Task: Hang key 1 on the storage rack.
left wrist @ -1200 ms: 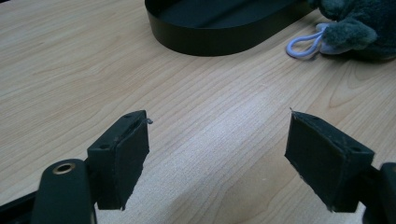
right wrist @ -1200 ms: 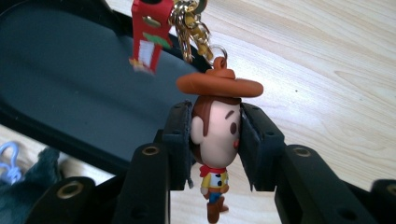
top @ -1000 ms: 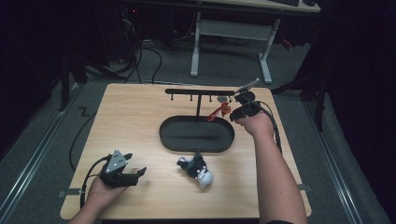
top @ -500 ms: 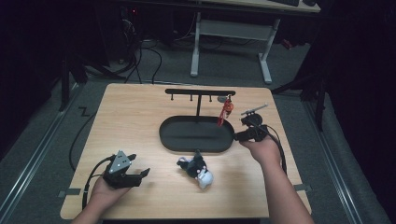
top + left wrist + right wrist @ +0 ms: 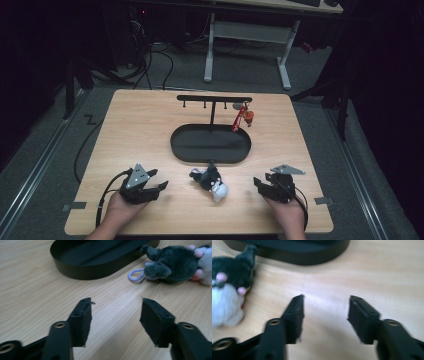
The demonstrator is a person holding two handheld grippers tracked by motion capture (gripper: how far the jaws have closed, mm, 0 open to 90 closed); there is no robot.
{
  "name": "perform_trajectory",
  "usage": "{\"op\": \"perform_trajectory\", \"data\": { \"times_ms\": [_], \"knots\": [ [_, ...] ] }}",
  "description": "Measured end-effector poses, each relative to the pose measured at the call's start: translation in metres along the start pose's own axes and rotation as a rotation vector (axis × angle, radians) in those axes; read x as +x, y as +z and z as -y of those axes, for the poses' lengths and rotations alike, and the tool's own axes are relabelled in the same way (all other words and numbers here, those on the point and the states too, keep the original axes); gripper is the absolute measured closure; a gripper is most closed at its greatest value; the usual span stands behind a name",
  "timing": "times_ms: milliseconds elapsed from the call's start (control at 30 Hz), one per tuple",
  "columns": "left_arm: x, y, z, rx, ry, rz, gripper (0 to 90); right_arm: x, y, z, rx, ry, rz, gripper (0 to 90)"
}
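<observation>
While a red keychain (image 5: 241,118) already hangs from the rack (image 5: 214,98) toward the table's far edge, the plush (image 5: 210,181) lies unhooked near the front edge between the left gripper (image 5: 159,186) and right gripper (image 5: 257,182), both just closing on nothing.
</observation>
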State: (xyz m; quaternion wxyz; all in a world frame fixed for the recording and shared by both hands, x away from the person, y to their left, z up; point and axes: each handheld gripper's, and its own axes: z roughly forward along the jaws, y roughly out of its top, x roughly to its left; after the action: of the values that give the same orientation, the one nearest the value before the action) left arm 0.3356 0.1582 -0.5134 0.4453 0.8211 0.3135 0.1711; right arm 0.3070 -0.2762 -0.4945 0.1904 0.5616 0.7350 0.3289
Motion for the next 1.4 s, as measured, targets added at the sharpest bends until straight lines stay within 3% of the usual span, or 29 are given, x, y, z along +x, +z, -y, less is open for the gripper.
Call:
{"op": "perform_trajectory", "data": {
  "times_ms": [100,233,300,333,567,767,900,1033,1167,1267,1400],
  "knots": [
    [-0.011,0.014,-0.012,0.011,0.019,-0.036,58.7,-0.002,-0.009,0.025,-0.059,0.035,-0.007,56.6],
    [-0.021,0.033,-0.027,0.012,0.008,-0.07,77.4,-0.008,-0.021,0.029,-0.088,0.028,0.005,63.3],
    [-0.027,0.044,-0.033,0.009,-0.002,-0.075,84.6,-0.014,-0.022,0.03,-0.096,0.074,-0.04,67.1],
    [-0.03,0.049,-0.036,0.014,-0.005,-0.075,86.8,-0.016,-0.022,0.03,-0.097,0.065,-0.05,68.8],
    [-0.051,0.083,-0.048,0.075,-0.013,-0.04,88.3,-0.01,-0.017,0.031,-0.08,0.033,-0.072,69.3],
    [-0.076,0.104,-0.055,0.1,0.024,-0.01,87.5,-0.006,-0.015,0.031,-0.072,0.013,-0.089,69.0],
    [-0.077,0.098,-0.051,0.092,0.015,-0.026,86.5,-0.008,-0.016,0.032,-0.073,0.019,-0.093,68.9],
    [-0.069,0.07,-0.037,0.07,-0.026,-0.054,86.6,-0.009,-0.015,0.033,-0.069,0.021,-0.096,69.0],
    [-0.076,0.044,-0.027,0.089,0.019,-0.02,90.0,-0.008,-0.014,0.032,-0.068,0.024,-0.098,68.9],
    [-0.083,0.045,-0.03,0.097,0.02,-0.004,90.0,-0.007,-0.014,0.032,-0.063,0.022,-0.097,69.0],
    [-0.083,0.063,-0.041,0.115,0.016,-0.015,90.0,-0.006,-0.015,0.033,-0.068,0.025,-0.096,69.0]
  ]
}}
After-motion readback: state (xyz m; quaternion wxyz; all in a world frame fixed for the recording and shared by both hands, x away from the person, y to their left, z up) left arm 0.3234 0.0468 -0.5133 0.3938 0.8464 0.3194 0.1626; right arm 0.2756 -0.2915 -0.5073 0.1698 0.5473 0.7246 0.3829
